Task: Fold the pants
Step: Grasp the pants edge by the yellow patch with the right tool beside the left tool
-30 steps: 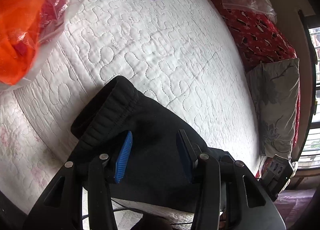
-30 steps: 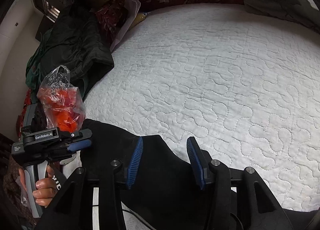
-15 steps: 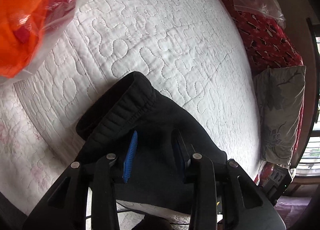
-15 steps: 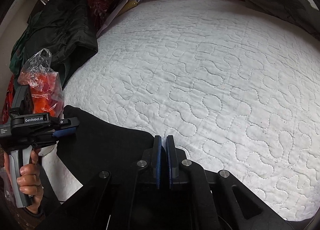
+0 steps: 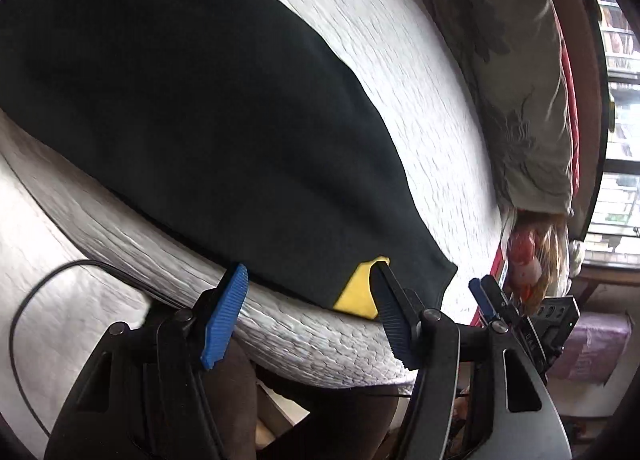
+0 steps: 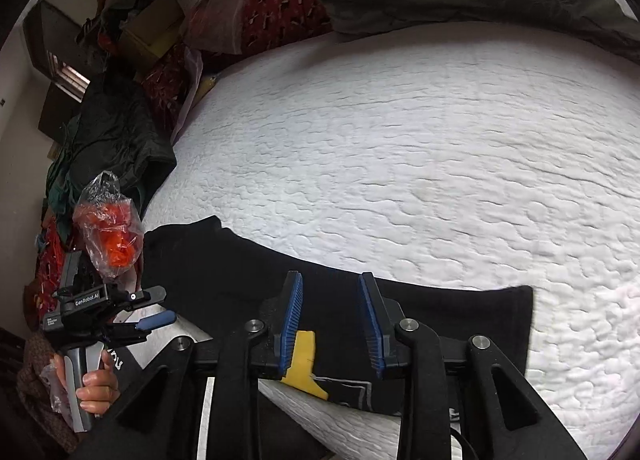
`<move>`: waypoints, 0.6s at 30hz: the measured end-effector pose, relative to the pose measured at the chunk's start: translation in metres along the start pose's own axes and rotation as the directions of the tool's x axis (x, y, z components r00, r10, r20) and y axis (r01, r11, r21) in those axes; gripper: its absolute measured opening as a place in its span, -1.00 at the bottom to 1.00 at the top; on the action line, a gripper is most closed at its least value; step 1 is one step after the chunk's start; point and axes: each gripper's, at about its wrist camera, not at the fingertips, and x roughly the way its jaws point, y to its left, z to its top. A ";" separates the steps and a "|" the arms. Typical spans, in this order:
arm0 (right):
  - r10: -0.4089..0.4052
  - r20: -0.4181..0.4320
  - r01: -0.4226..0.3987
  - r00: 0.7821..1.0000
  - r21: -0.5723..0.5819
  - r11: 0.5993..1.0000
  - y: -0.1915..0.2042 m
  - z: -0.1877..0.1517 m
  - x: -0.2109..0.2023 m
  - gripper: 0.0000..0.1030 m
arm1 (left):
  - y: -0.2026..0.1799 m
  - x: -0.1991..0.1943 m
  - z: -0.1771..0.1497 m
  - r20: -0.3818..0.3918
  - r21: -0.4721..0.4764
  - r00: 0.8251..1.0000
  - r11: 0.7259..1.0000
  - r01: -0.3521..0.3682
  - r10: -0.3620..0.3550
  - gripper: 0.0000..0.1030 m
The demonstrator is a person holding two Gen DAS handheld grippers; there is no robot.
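Note:
The black pants (image 5: 200, 119) lie stretched flat along the near edge of the white quilted bed (image 5: 400, 59), with a yellow patch (image 5: 360, 292) showing at their near hem. My left gripper (image 5: 308, 276) hovers over that hem, its jaws opening and its pads off the cloth. In the right wrist view the pants (image 6: 440, 320) run left to right under my right gripper (image 6: 331, 284), whose jaws are opening too, with nothing pressed between them. The yellow patch (image 6: 304, 356) sits just below its left pad. A hand (image 6: 96, 384) holds the left gripper (image 6: 162, 304) at the far left.
A grey flowered pillow (image 5: 520, 79) lies along the far right of the bed. A clear bag of orange things (image 6: 112, 227) and a heap of dark clothes (image 6: 112, 139) crowd the left side. A black cable (image 5: 24, 300) loops over the quilt's near edge.
Both grippers closed on the pants half a second ago, then swept sideways along the bed and opened. The pants now lie drawn out flat, and the yellow patch has come into view.

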 end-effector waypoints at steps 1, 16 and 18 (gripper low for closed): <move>-0.012 0.016 0.012 1.000 0.029 1.000 -0.019 -0.004 -0.014 -0.21 | -0.014 0.015 -0.009 -0.026 0.020 1.000 1.000 -0.008 0.009 0.21; 0.258 -0.013 -0.242 0.966 0.310 0.920 -0.151 -0.027 0.007 -0.03 | -0.067 0.082 -0.070 -0.111 -0.028 0.993 0.999 -0.034 0.031 0.21; 0.308 -0.004 -0.291 0.951 0.315 0.903 -0.149 -0.022 0.018 0.21 | -0.066 0.082 -0.073 -0.103 -0.040 0.994 0.999 -0.030 0.025 0.21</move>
